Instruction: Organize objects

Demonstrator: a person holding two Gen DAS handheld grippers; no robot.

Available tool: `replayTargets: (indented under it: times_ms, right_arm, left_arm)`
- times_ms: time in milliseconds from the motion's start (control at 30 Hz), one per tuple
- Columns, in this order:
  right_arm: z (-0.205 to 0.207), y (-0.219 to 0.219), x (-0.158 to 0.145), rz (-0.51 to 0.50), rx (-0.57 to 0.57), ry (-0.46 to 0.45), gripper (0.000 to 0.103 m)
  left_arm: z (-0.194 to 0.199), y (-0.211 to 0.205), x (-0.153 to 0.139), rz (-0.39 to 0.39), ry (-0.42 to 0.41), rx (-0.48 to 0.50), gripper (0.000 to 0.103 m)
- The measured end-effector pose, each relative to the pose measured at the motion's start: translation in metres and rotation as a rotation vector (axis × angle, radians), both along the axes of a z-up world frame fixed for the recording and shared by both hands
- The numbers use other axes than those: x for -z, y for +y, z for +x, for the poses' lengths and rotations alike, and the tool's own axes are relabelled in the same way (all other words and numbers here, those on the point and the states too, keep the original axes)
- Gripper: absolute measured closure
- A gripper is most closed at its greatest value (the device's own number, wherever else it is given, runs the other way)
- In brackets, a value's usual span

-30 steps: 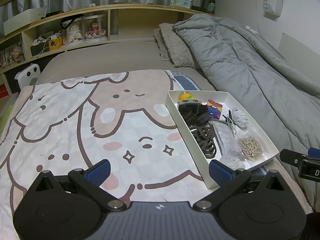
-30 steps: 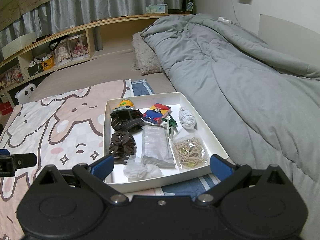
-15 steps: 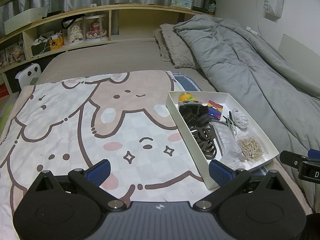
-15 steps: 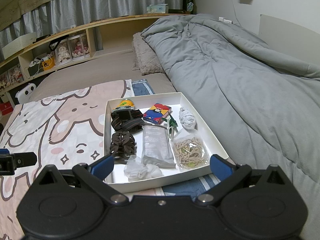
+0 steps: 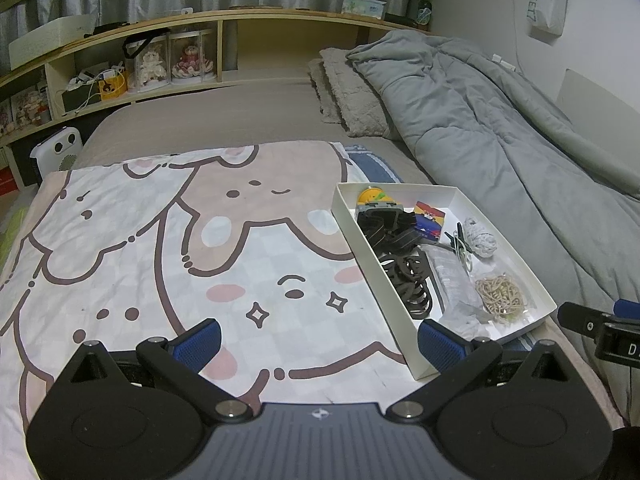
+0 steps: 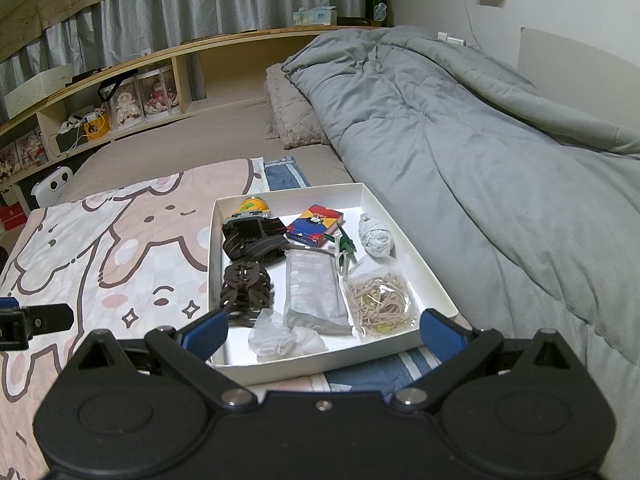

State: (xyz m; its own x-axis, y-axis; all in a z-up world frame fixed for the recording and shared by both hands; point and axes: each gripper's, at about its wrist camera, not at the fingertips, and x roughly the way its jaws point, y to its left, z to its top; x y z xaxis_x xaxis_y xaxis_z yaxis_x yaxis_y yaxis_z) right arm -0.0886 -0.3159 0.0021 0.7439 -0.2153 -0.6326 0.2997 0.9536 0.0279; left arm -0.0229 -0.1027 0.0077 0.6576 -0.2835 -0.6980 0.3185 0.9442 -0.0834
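Bedroom, cartoon blanket spread beside rumpled grey duvet; white tray of clutter nearby; shelving behind. Left gripper and right gripper both spread wide, empty.

left tool view edged slightly forward, white tray marginally lower, nothing else moved

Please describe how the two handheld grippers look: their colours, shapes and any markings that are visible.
Both are alike. The left gripper has a matte black body with two round discs, silver pivot bolts, angular black linkage arms, blue ribbed pads and a small pale logo on a ribbed grey centre plate. The right gripper has the same form but a plain black centre with one small screw. Neither hands nor sleeves are visible.
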Motion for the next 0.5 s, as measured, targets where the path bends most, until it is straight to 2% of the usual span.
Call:
replayTargets:
  times_ms: [500]
  right_arm:
    - [-0.0003, -0.0003, 0.0001, 0.003, 0.0, 0.0, 0.0]
  left_arm:
    - [-0.0002, -0.0016, 0.0014, -0.004, 0.01, -0.001, 0.0]
